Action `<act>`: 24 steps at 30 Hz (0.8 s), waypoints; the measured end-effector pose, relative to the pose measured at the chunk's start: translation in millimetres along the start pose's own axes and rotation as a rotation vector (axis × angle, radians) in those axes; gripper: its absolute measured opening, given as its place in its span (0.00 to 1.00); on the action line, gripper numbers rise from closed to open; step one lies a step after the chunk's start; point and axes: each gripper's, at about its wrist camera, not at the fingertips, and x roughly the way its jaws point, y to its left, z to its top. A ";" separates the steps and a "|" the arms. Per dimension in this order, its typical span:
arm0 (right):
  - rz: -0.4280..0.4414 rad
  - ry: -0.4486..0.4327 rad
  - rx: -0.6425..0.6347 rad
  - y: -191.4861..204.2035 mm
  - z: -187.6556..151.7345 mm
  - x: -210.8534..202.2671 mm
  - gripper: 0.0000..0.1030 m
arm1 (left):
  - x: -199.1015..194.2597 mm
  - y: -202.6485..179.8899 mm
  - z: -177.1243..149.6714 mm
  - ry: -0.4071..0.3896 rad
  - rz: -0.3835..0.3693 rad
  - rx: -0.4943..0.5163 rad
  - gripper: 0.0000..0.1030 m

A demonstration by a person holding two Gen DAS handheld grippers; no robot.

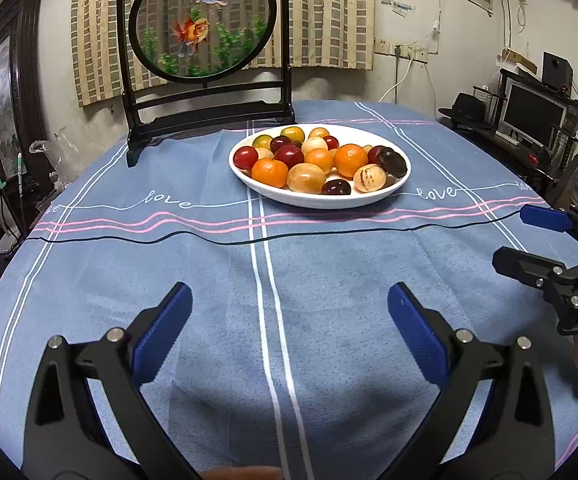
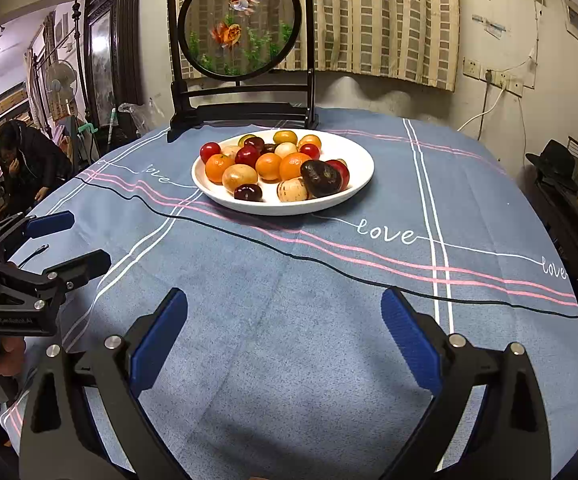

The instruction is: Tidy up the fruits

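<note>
White plate (image 1: 369,200) at 12 o'clock on the blue tablecloth (image 1: 209,272) holds all the fruits (image 1: 319,159), none loose, so it fits sorting finished or waiting. I count roughly twenty: three oranges, about five reds, some dark and pale ones. Left gripper (image 1: 289,332) and right gripper (image 2: 285,332) hang spread, holding nothing.

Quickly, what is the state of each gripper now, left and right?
Left gripper: open, holding nothing.
Right gripper: open, holding nothing.
</note>
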 end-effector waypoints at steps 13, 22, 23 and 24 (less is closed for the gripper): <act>-0.010 -0.002 0.006 -2.2 -0.3 -1.0 0.95 | -7.4 4.8 -0.4 -0.061 -0.012 -0.029 0.97; -0.016 0.001 0.012 -3.3 -0.6 0.4 0.95 | -5.0 5.1 0.9 -0.053 0.016 -0.047 0.98; -0.014 0.001 0.013 -3.6 -0.4 0.6 0.95 | -3.5 5.7 1.1 -0.046 0.019 -0.050 0.98; -0.014 0.001 0.013 -3.6 -0.3 0.6 0.95 | -2.7 6.9 1.4 -0.040 0.016 -0.056 0.98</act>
